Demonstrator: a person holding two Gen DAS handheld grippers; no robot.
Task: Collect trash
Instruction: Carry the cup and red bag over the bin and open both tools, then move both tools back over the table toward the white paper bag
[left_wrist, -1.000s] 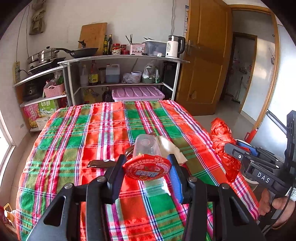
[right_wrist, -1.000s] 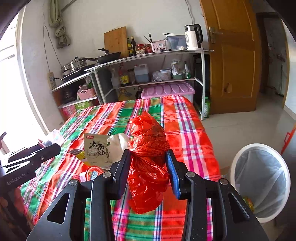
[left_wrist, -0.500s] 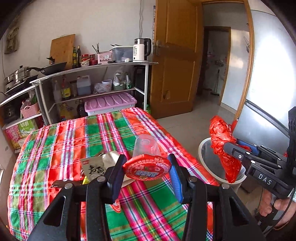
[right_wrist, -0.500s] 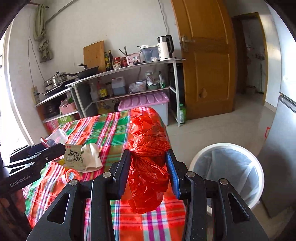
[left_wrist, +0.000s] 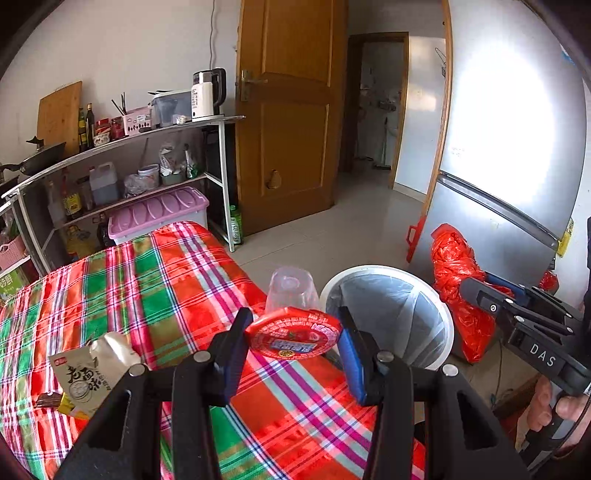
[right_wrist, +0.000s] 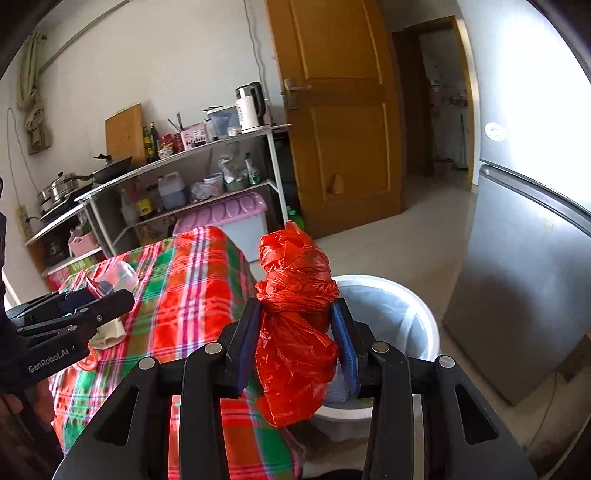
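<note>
My left gripper (left_wrist: 291, 345) is shut on a clear plastic cup (left_wrist: 291, 290) by its red foil lid (left_wrist: 293, 334), held over the table's right edge. My right gripper (right_wrist: 298, 341) is shut on a knotted red plastic bag (right_wrist: 293, 314), held just left of and above the white trash bin (right_wrist: 417, 306). From the left wrist view the bin (left_wrist: 439, 314) with its clear liner stands on the floor beside the table, and the red bag (left_wrist: 456, 266) in the right gripper (left_wrist: 480, 291) hangs just past it. A silver snack pouch (left_wrist: 88, 369) lies on the plaid tablecloth (left_wrist: 155, 280).
A grey fridge (right_wrist: 524, 277) stands right of the bin. A wooden door (left_wrist: 291, 129) and an open doorway lie behind. A metal shelf rack (left_wrist: 122, 155) with kitchenware and a purple-lidded box (left_wrist: 159, 210) stands beyond the table. A hand (left_wrist: 554, 402) grips the right tool.
Both grippers have swung right, off the table's middle toward the bin, still holding the cup and the red bag. The bin now sits right in front of both.
</note>
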